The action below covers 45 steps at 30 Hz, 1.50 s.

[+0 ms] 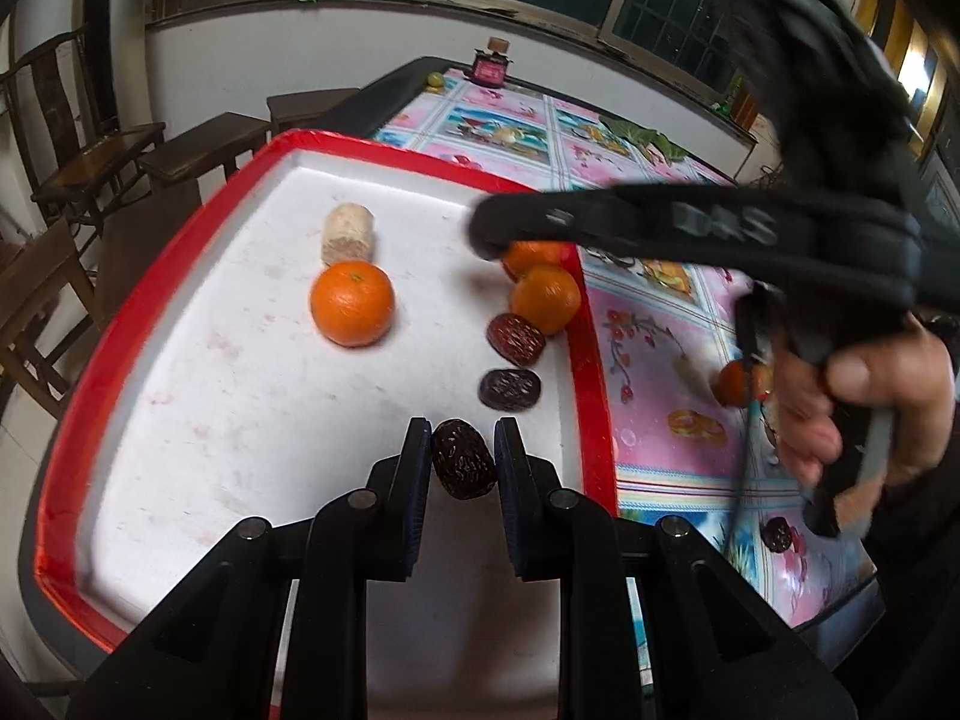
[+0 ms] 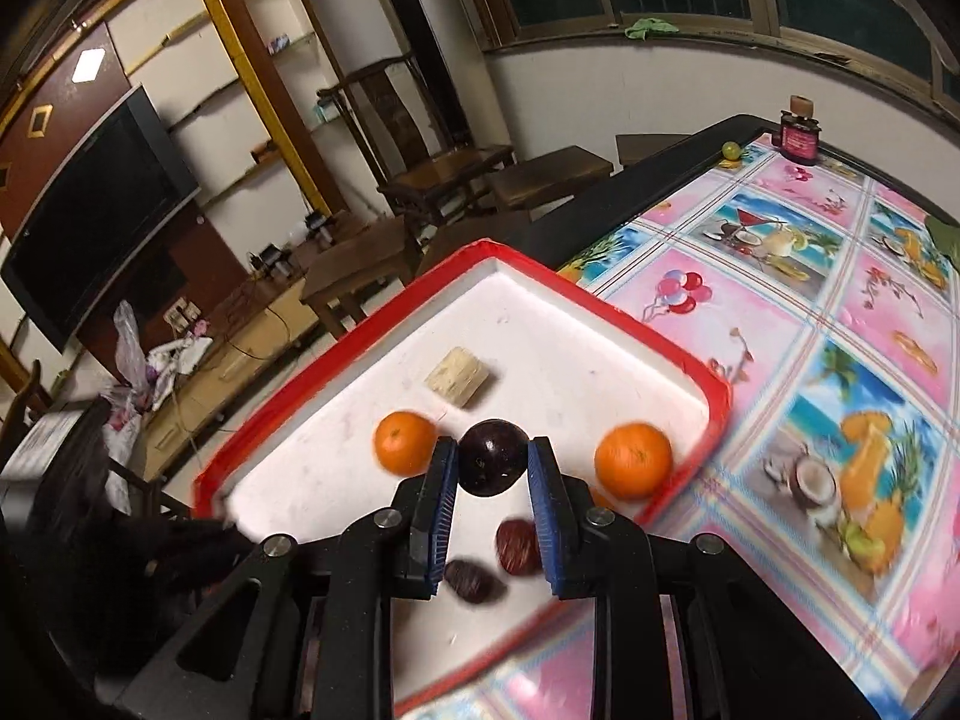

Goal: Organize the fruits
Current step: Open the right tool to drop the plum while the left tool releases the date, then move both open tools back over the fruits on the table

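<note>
While both grippers crowd tray: left gripper pinches date, right gripper clamps plum; collision could knock fruit loose.

Dim indoor light, heavy fisheye bending, dark corners, motion blur at the edges
</note>
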{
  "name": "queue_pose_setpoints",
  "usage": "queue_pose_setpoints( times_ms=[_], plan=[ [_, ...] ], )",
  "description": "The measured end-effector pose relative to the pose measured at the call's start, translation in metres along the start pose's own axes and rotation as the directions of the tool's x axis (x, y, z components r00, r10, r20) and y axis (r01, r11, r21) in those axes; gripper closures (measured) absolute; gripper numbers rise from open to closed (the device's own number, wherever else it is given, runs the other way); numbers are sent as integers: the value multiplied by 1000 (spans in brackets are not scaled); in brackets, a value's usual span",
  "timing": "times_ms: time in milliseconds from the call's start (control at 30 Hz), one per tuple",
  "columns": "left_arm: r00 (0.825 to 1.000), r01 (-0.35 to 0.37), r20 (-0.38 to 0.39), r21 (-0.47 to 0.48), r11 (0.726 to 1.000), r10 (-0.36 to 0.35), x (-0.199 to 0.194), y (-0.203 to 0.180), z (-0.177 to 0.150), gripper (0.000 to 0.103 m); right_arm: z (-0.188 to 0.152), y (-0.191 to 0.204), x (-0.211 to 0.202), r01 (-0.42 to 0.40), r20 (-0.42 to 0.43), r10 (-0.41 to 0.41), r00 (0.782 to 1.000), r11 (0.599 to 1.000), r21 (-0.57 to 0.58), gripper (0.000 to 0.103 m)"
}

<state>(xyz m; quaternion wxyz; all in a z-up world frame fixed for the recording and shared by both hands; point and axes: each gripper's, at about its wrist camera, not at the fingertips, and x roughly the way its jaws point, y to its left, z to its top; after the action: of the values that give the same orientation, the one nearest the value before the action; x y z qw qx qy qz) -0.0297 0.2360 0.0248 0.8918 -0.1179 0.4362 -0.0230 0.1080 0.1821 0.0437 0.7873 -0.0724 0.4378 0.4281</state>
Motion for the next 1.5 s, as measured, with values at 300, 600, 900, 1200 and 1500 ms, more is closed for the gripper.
queue_pose_setpoints(
  times_ms=[300, 600, 900, 1200, 1500],
  plan=[
    [999, 29, -32, -5, 1000, -30, 8, -1, -4, 84, 7, 3, 35, 31, -48, -34, 998, 998, -60, 79],
    [998, 47, -32, -18, 999, -47, 9, 0, -6, 84, 2, -2, 47, 44, -55, -47, 997, 997, -58, 75],
    [998, 59, -18, -50, 997, -60, 4, 2, -8, 60, -5, -3, 30, 34, -10, -35, 999, 999, -25, 59],
    [1000, -2, 2, -45, 999, 2, -3, -3, -10, 40, -27, -9, -35, 5, 95, -7, 995, 1000, 24, 51],
    [988, -156, 16, -12, 988, 156, -7, -9, -14, 32, -69, -6, -96, -44, 174, 34, 984, 998, 53, 35]
  ],
)
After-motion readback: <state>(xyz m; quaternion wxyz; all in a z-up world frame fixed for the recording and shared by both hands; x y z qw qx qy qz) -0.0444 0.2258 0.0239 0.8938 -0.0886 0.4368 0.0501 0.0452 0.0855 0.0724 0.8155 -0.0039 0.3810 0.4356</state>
